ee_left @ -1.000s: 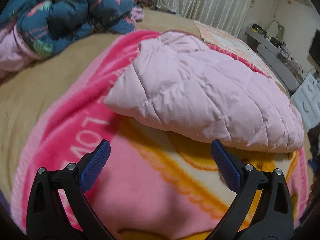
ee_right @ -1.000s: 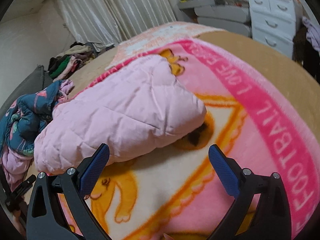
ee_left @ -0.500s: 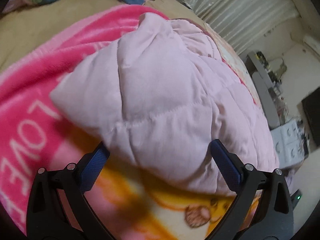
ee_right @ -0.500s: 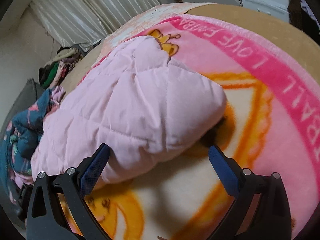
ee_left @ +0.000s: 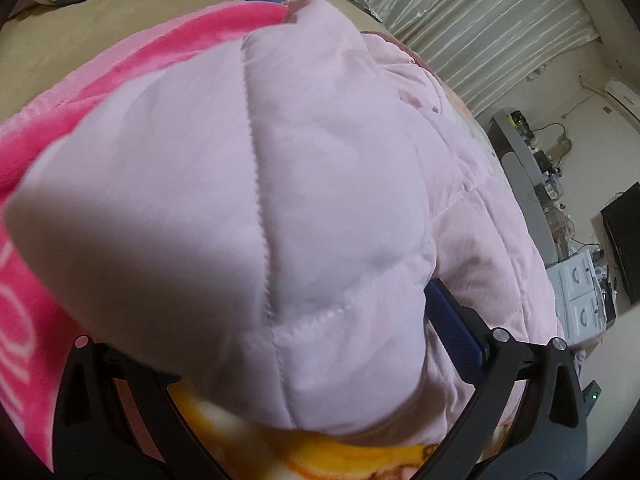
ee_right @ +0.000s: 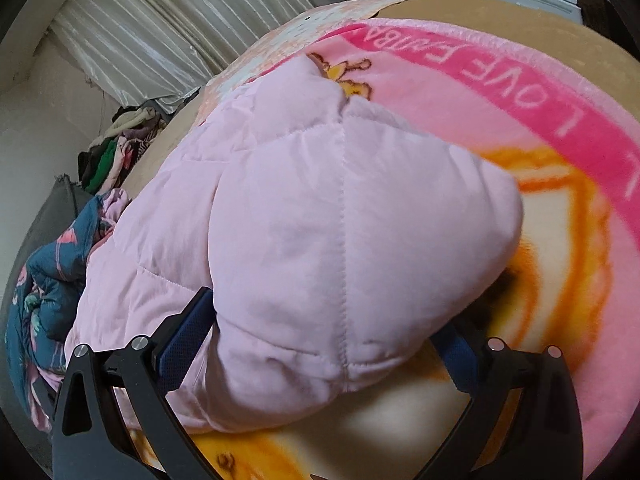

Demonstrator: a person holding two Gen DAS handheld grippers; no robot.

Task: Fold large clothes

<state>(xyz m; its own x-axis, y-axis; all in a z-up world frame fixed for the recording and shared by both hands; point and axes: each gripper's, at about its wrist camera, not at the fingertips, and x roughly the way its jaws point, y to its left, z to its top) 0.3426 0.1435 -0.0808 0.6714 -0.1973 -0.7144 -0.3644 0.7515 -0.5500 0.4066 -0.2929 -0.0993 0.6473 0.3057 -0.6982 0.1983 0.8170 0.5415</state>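
Pink quilted jacket [ee_left: 328,184] lies folded on a fleece blanket [ee_right: 500,92] on the bed, and both grippers are pushed in at its near edge. The left gripper [ee_left: 280,344] has its fingers wide apart, with a puffy corner of the jacket bulging between them. One blue pad [ee_left: 456,328] touches the fabric on the right side; the other finger is hidden under the jacket, so I cannot tell if it touches. The right gripper [ee_right: 320,336] also has its fingers wide apart around another thick corner of the same jacket. Its left blue pad [ee_right: 188,332] presses against the fabric, and its right finger is partly covered by the corner. Neither gripper is pinching the cloth.

The blanket is pink with a darker pink border with white letters, and has an orange and cream picture in the middle. Under it is a tan bed cover [ee_left: 80,36]. One dark blue patterned garment [ee_right: 44,280] lies bunched beside the jacket, and one pile of mixed clothes [ee_right: 120,148] sits farther back. Pale pleated curtains [ee_left: 480,20] hang behind the bed, and a white chest of drawers [ee_left: 580,292] stands near the wall.
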